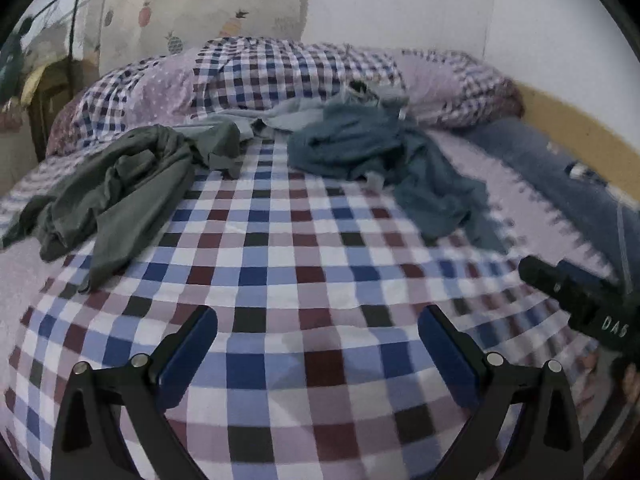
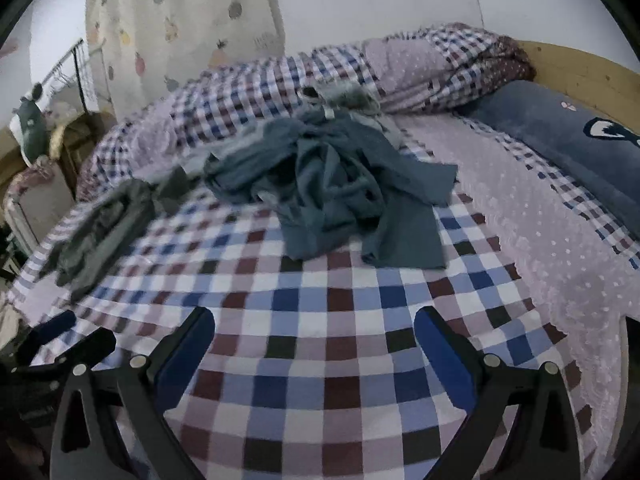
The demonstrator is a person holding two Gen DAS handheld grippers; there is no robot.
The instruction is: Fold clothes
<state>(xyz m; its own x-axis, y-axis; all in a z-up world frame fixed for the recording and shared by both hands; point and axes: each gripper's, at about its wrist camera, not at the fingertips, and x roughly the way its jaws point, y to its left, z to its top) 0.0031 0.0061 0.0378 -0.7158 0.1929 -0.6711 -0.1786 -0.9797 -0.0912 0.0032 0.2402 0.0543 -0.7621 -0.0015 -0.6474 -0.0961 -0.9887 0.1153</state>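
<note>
A crumpled teal garment (image 1: 380,160) (image 2: 332,188) lies in a heap on the checked bedsheet (image 1: 280,280) (image 2: 320,340), toward the far middle. A crumpled olive-grey garment (image 1: 116,192) (image 2: 100,224) sprawls at the left side of the bed. A pale grey garment (image 1: 292,114) lies between them near the rolled duvet. My left gripper (image 1: 318,344) hovers open over bare sheet, well short of the clothes. My right gripper (image 2: 314,340) is open too, nothing between its blue pads, in front of the teal heap. The right gripper's black body (image 1: 580,300) shows at the right edge of the left wrist view.
A rolled checked duvet (image 1: 260,68) (image 2: 320,76) runs along the far side. A dark blue pillow (image 2: 568,140) (image 1: 560,184) lies at the right by the wooden headboard (image 2: 580,68). A fruit-print curtain (image 2: 180,20) and a clothes rack (image 2: 72,72) stand at the back left.
</note>
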